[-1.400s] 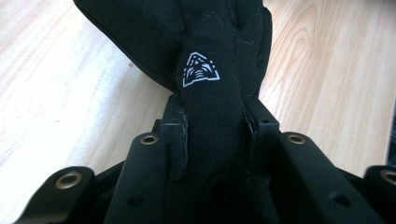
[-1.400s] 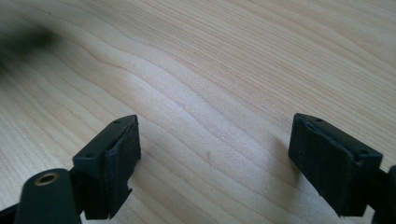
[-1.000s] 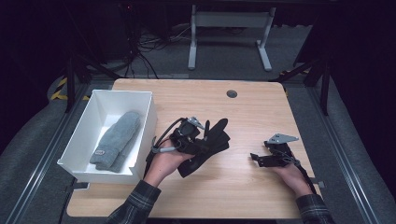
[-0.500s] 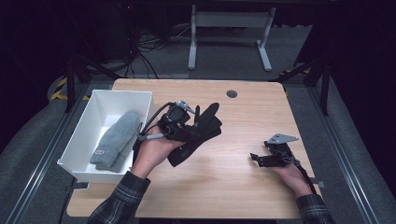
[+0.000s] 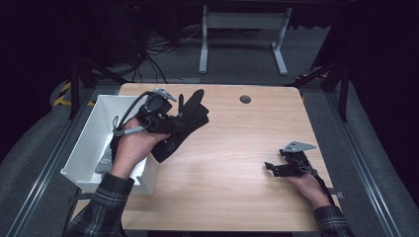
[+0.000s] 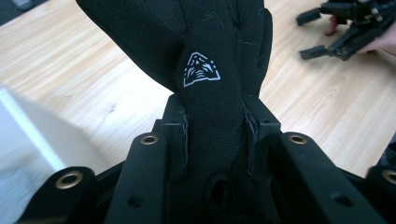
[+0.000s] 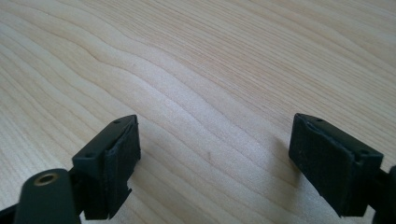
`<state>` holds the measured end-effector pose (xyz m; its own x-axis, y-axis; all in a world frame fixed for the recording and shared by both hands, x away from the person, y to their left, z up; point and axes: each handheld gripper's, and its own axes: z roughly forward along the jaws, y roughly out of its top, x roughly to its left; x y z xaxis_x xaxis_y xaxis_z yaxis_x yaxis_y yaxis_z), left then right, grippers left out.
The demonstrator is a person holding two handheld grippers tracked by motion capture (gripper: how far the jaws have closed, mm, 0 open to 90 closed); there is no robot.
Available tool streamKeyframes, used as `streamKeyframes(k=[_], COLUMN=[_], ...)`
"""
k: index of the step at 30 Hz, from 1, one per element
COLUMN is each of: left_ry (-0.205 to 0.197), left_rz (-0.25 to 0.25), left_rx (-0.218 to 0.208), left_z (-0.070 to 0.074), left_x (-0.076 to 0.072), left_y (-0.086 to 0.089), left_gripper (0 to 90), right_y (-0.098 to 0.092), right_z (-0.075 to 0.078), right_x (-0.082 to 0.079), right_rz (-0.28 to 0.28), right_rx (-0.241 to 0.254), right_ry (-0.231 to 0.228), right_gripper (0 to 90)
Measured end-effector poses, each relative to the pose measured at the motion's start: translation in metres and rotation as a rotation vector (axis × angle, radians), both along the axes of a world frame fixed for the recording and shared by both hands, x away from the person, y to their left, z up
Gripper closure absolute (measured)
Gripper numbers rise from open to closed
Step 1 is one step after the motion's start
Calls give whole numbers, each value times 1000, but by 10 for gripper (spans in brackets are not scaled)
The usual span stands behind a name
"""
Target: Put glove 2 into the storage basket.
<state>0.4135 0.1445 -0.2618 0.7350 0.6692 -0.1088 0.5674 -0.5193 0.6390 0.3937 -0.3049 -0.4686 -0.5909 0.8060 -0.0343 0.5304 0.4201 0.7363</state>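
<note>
A: Where is the black glove located?
B: Above the wooden table, beside the white bin, clamped between the left gripper jaws.
A: And the right gripper?
B: Rested low on the table, jaws spread, nothing held.

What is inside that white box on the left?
The white box holds a grey item, of which just a bit shows. The left hand, whose left gripper clamps a black glove, covers most of the inside.
</note>
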Motion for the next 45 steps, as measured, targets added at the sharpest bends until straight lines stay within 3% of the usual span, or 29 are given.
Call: streamKeyframes(k=[10, 18, 26, 38, 45], left_ry=[-3, 14, 36, 108, 136], left_rz=[126, 233, 321, 351, 351], left_rx=[-3, -13, 5, 67, 67], left_z=[1, -11, -30, -82, -102], left_x=[1, 1, 3, 18, 24], left_y=[55, 97, 124, 145, 150], left_gripper=[673, 673, 673, 669, 652], right_y=[0, 0, 0, 1, 1], right_z=[0, 0, 0, 0, 0], right_x=[0, 0, 0, 0, 0], right_rz=[-3, -7, -9, -13, -14], right_rx=[0, 0, -1, -1, -1], right_ry=[0, 1, 2, 2, 2], right_gripper=[168, 165, 164, 160, 160])
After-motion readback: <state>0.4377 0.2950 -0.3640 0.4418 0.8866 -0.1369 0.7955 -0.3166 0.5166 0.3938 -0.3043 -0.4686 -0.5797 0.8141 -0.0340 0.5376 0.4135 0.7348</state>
